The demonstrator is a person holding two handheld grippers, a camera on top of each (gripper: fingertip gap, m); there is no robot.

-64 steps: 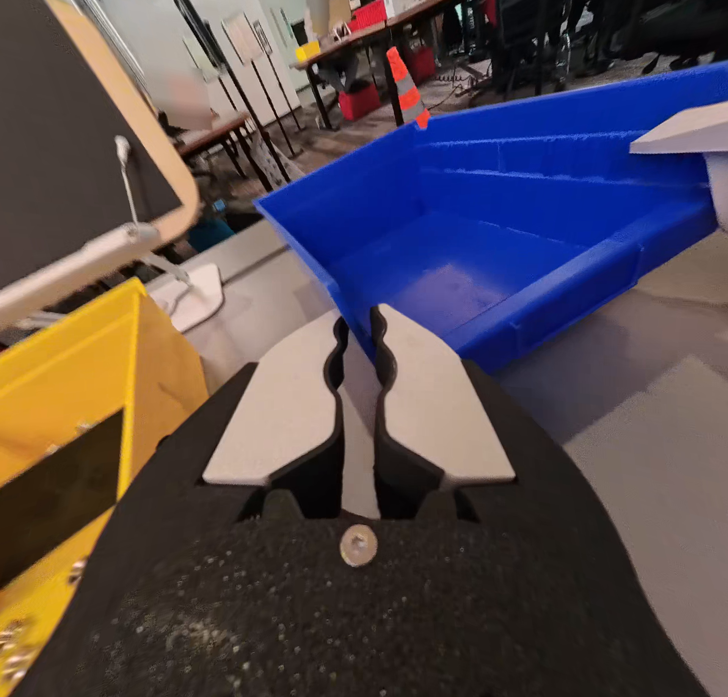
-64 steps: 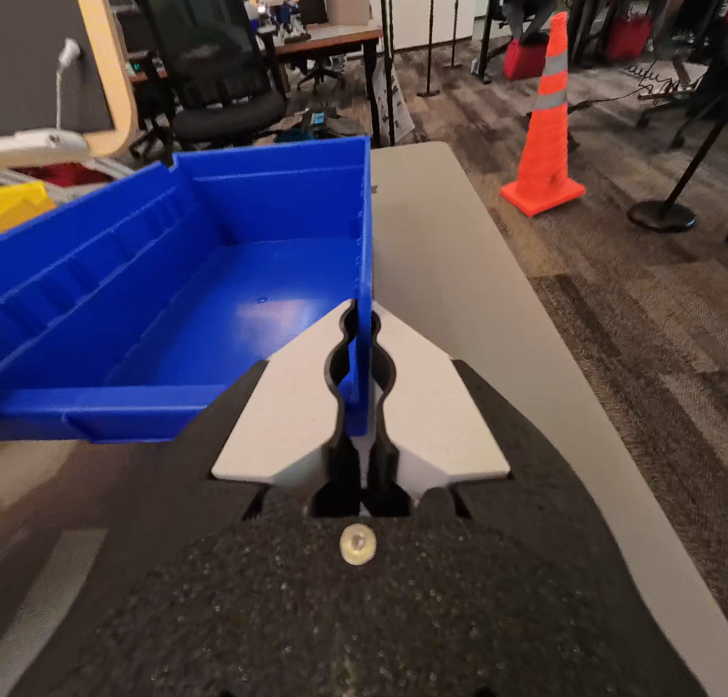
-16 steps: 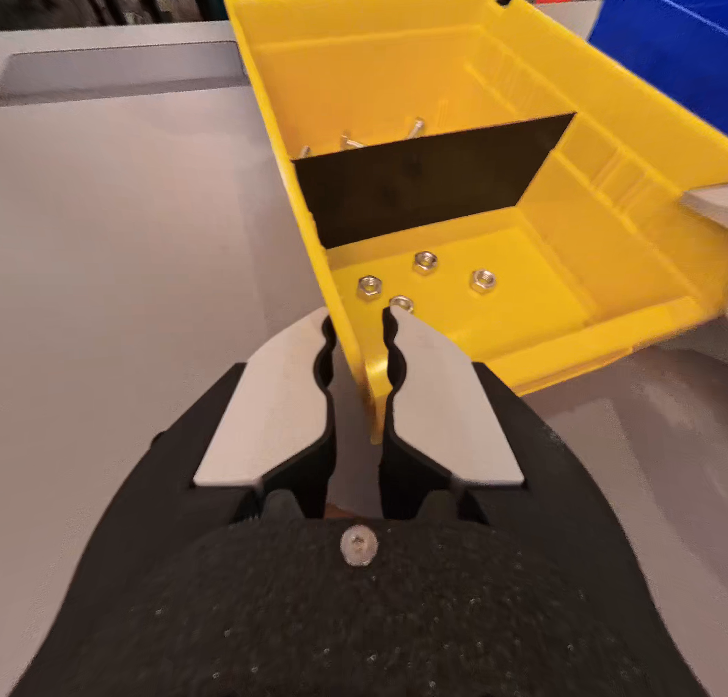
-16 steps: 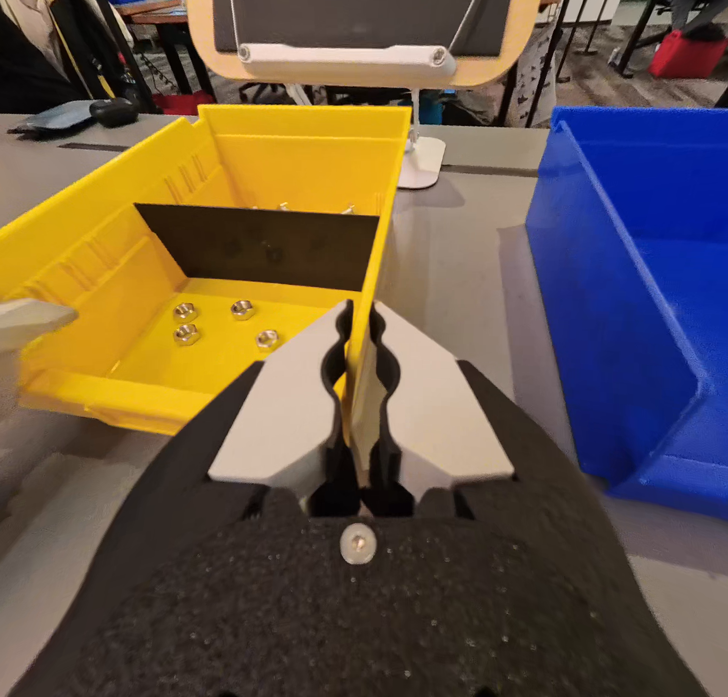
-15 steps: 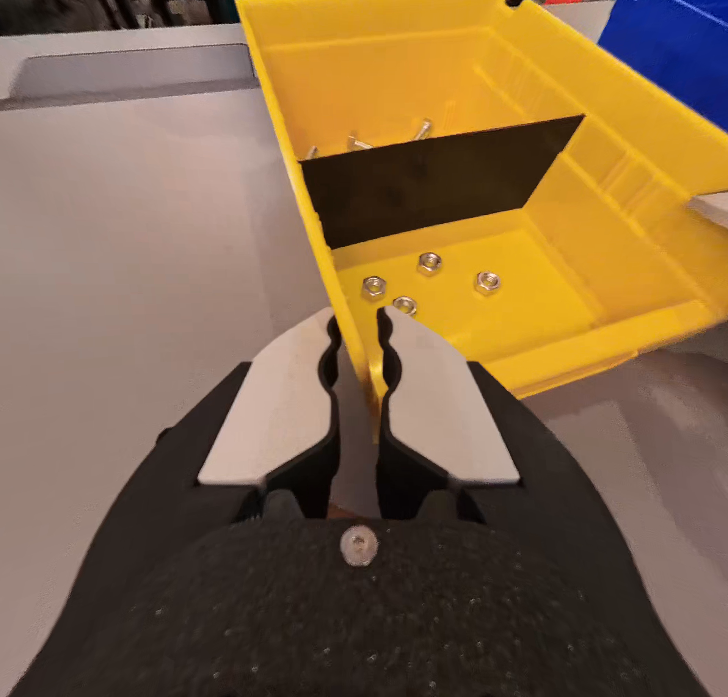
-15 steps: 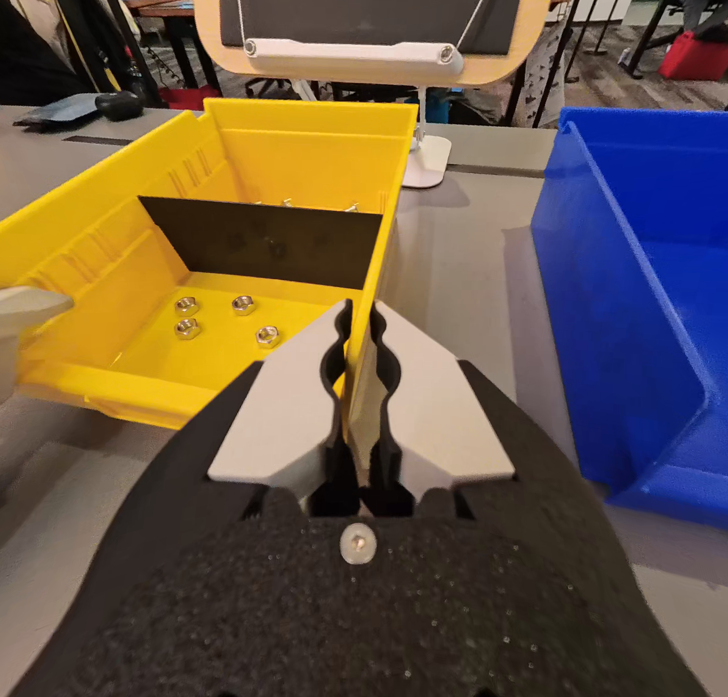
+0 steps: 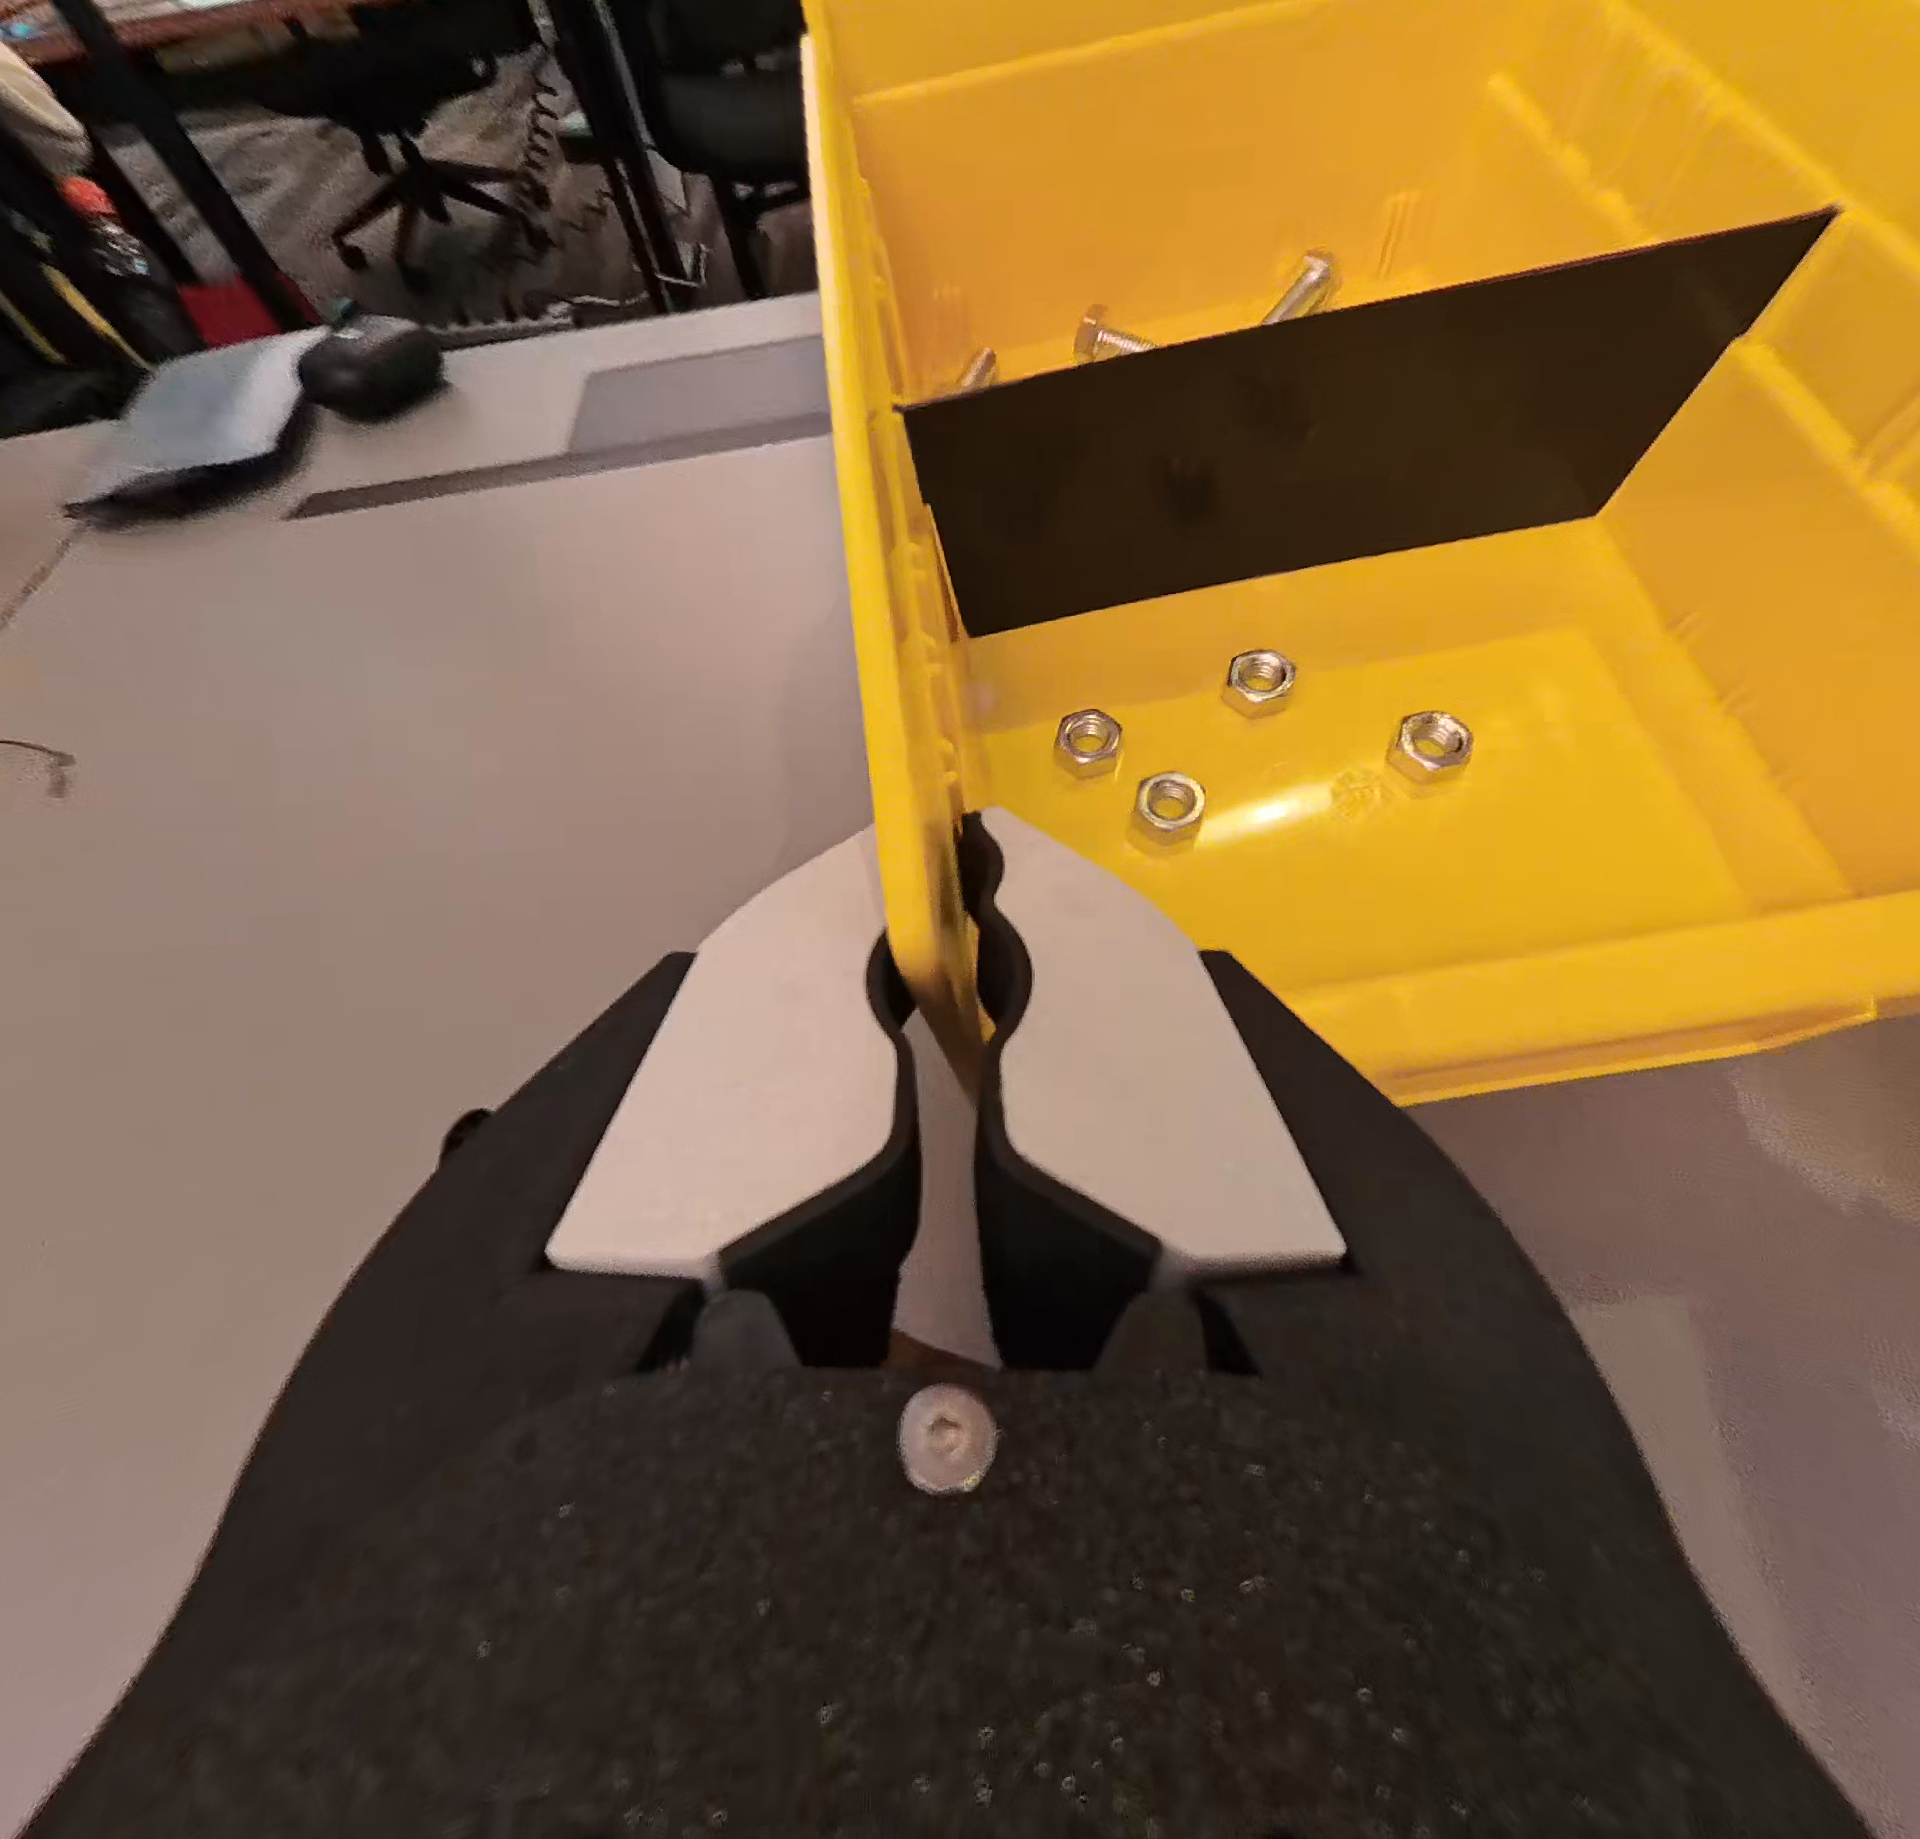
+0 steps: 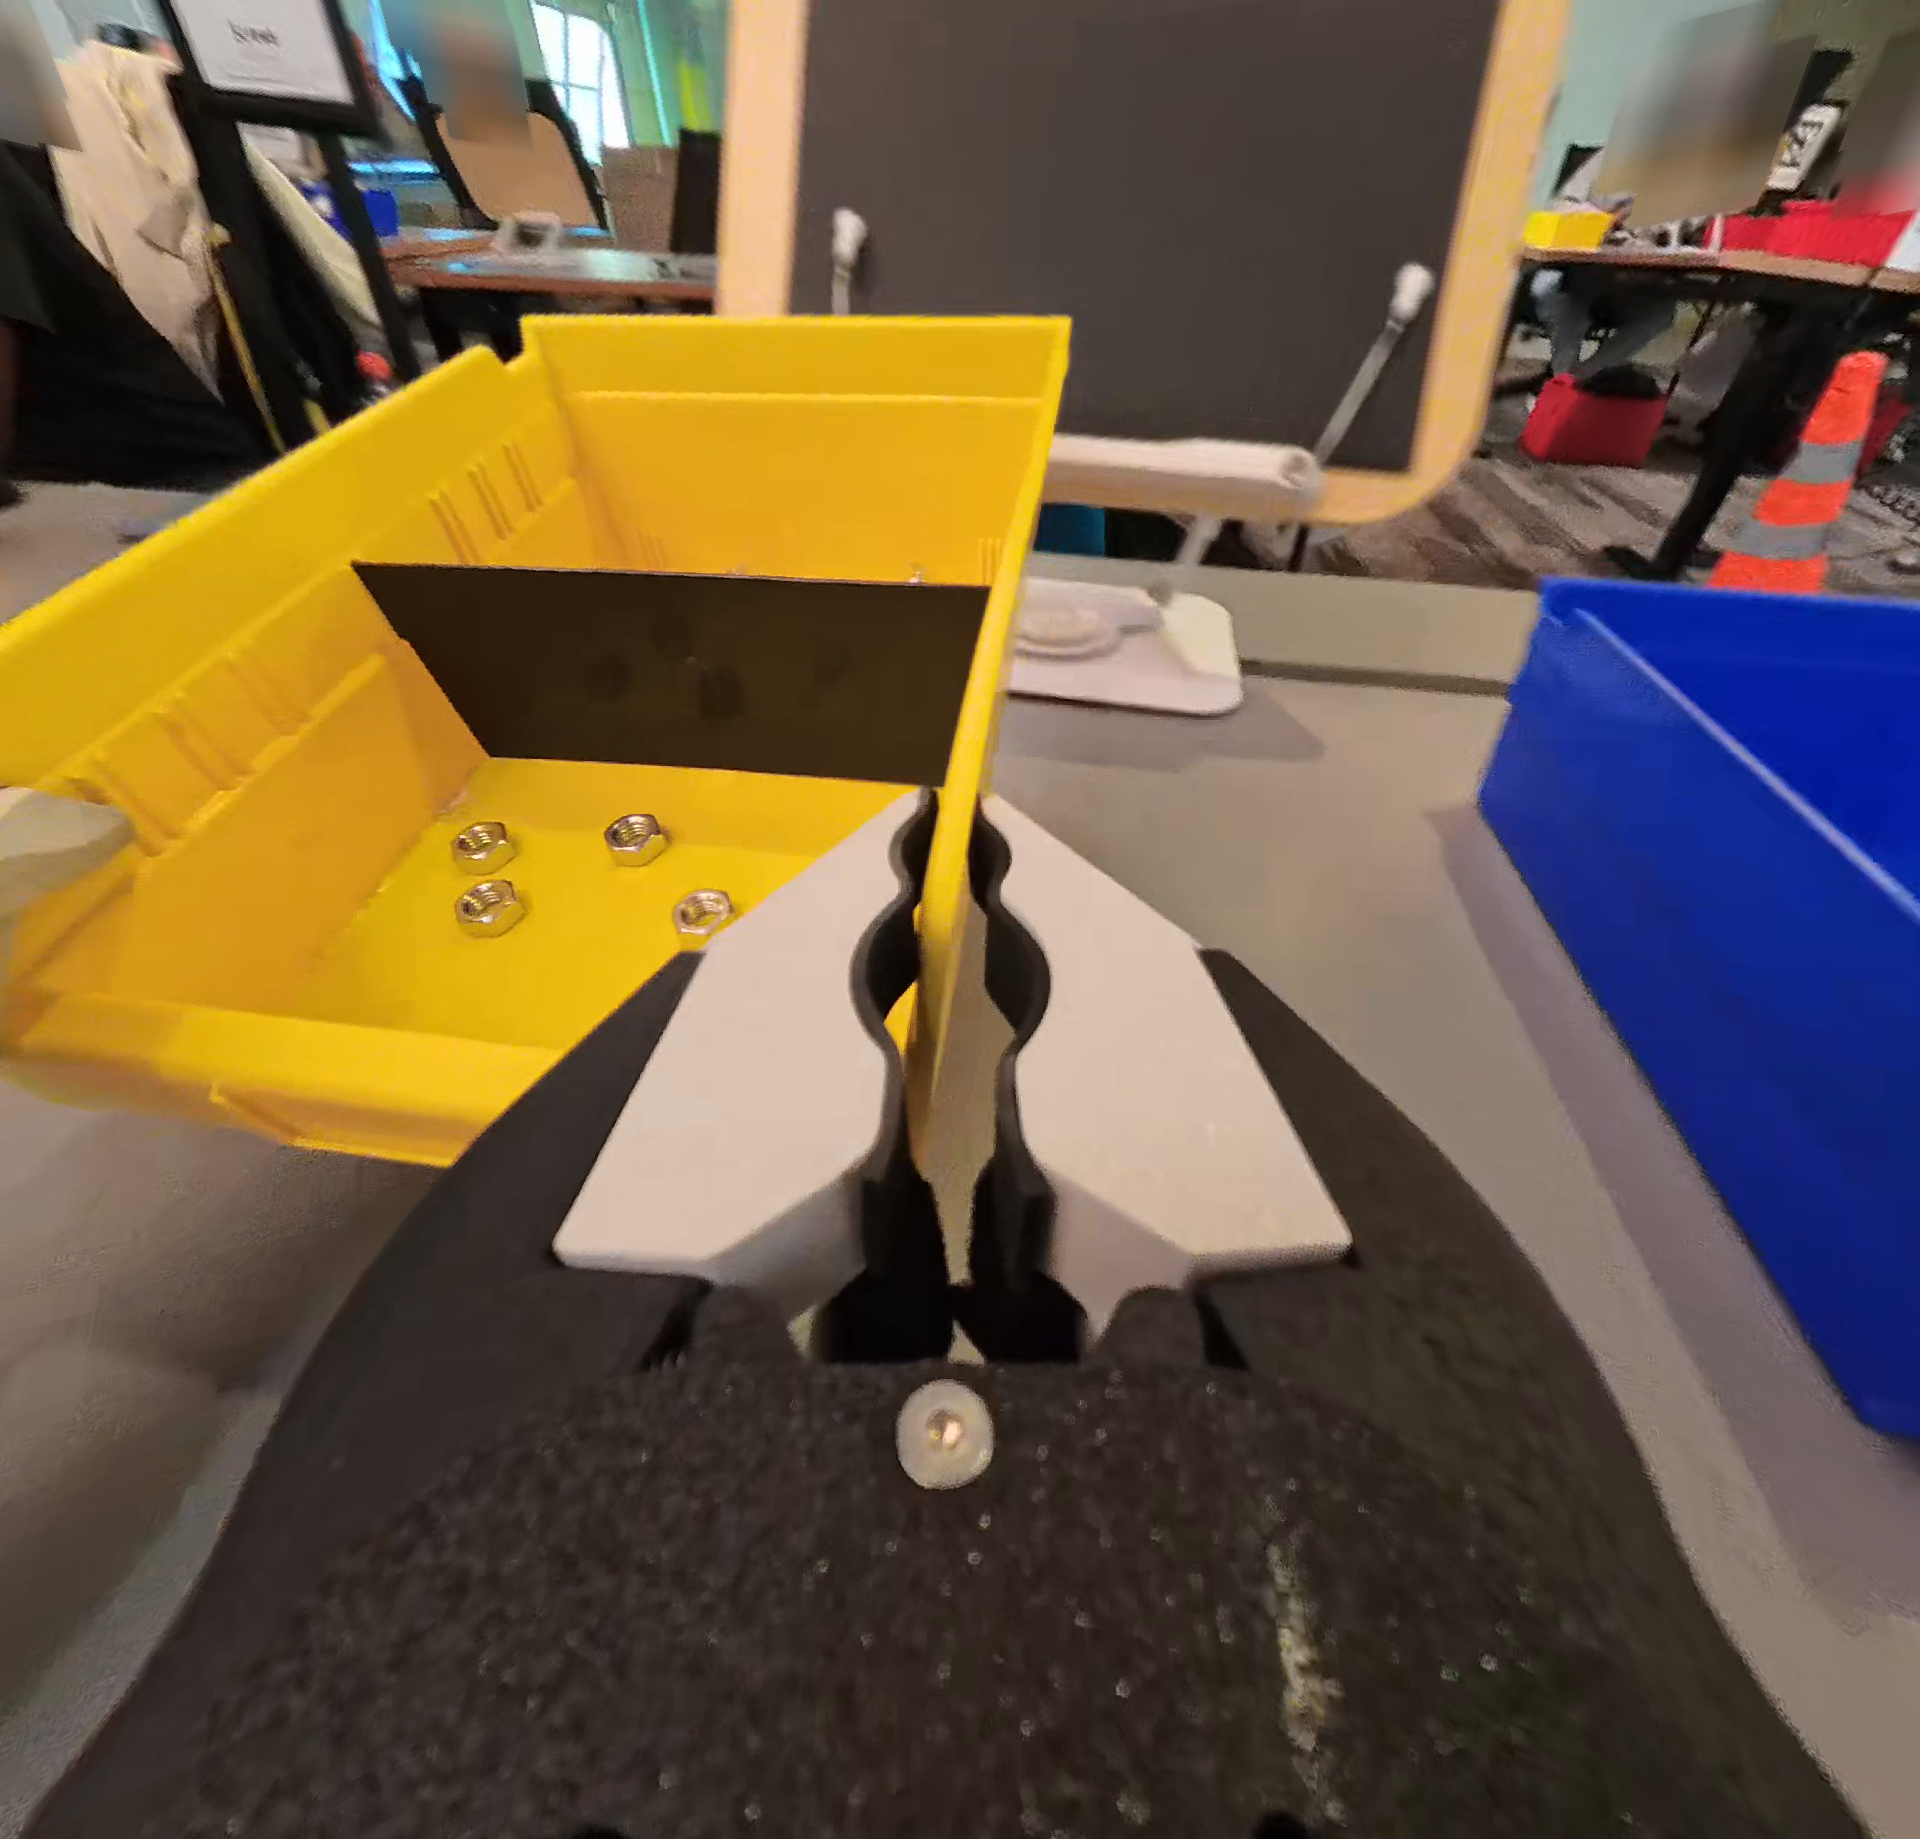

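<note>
Both jaws are pinched on the yellow bin (image 7: 1351, 179), one on each side wall. On my left, the left gripper (image 7: 940, 916) has the bin's left wall between its pads, near the front corner, with the grey bench (image 7: 416, 802) bare beside it and a dark pouch (image 7: 208, 418) far back. Moving right across the bin, a black divider (image 7: 1351, 439) splits it: bolts (image 7: 1112, 335) lie in the far compartment and four nuts (image 7: 1257, 683) sit loose on the floor of the near one. At the bin's right wall my right gripper (image 8: 948, 906) clamps the plastic the same way. Further right stand a white stand base (image 8: 1132, 657), a framed dark board (image 8: 1143, 179) behind it, and a blue bin (image 8: 1714, 854), well apart from the yellow one. I judge that the two-sided hold on the bin is made; whether it is clear of the bench I cannot tell. Two seconds ago my jaws were at the blue bin instead, and half a second ago my left jaws stood wider around the yellow wall; now they are closed on it.
</note>
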